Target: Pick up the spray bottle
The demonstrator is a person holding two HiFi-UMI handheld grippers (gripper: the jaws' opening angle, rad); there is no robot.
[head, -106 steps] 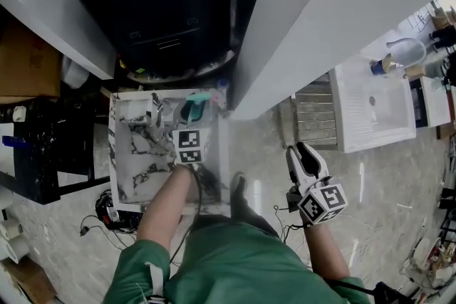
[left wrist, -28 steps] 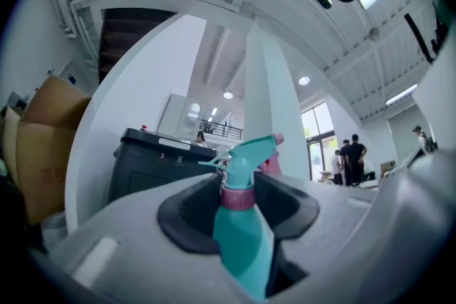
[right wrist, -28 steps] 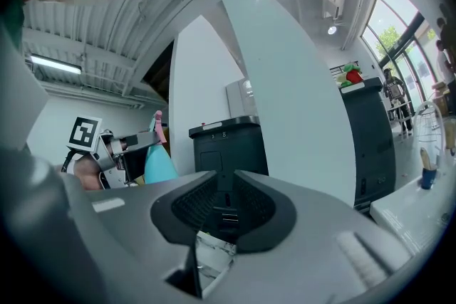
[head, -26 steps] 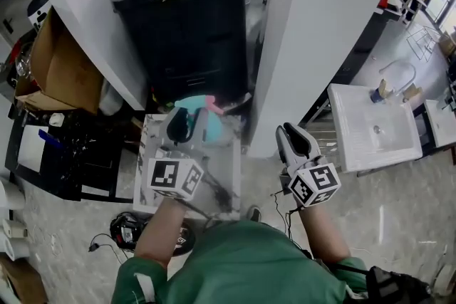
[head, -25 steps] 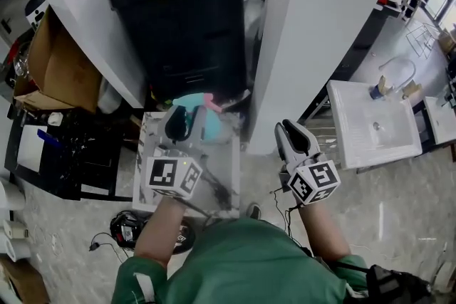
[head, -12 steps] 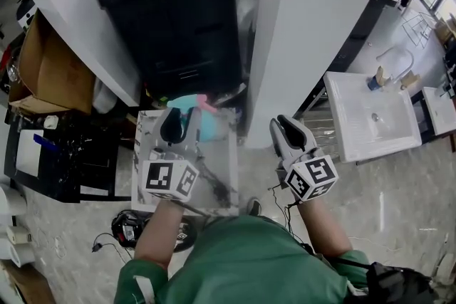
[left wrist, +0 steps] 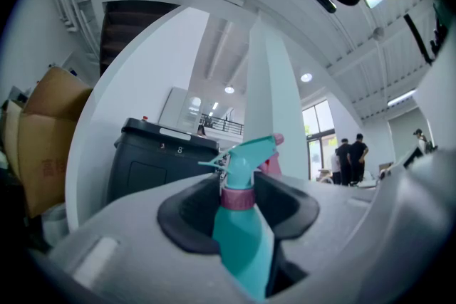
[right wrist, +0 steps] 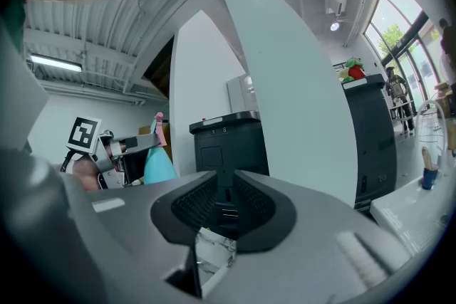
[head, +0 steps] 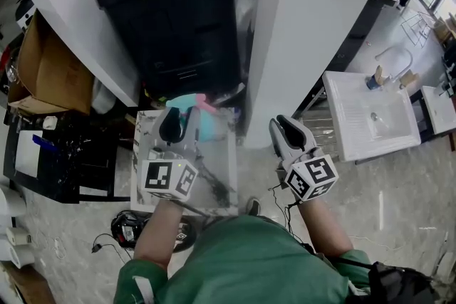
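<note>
A teal spray bottle (left wrist: 242,245) with a pink collar and a teal trigger head stands upright between my left gripper's jaws. The left gripper (left wrist: 239,206) is shut on the bottle's upper body, just under the collar. From the head view the bottle (head: 201,119) shows teal and pink beyond the left gripper (head: 178,128), above the far edge of the marble table (head: 217,185). My right gripper (head: 288,133) hangs apart to the right of the table, shut with nothing in it. In the right gripper view, the bottle (right wrist: 158,167) sits at the left in the left gripper.
A tall black bin (head: 178,25) stands just behind the marble table, and a white pillar (head: 313,25) rises beside it. Cardboard boxes (head: 50,75) and a dark rack sit at the left. A white sink unit (head: 370,117) is at the right.
Since the earliest frame the left gripper has come up off the table with the bottle in it. Over the last second both grippers have hardly moved.
</note>
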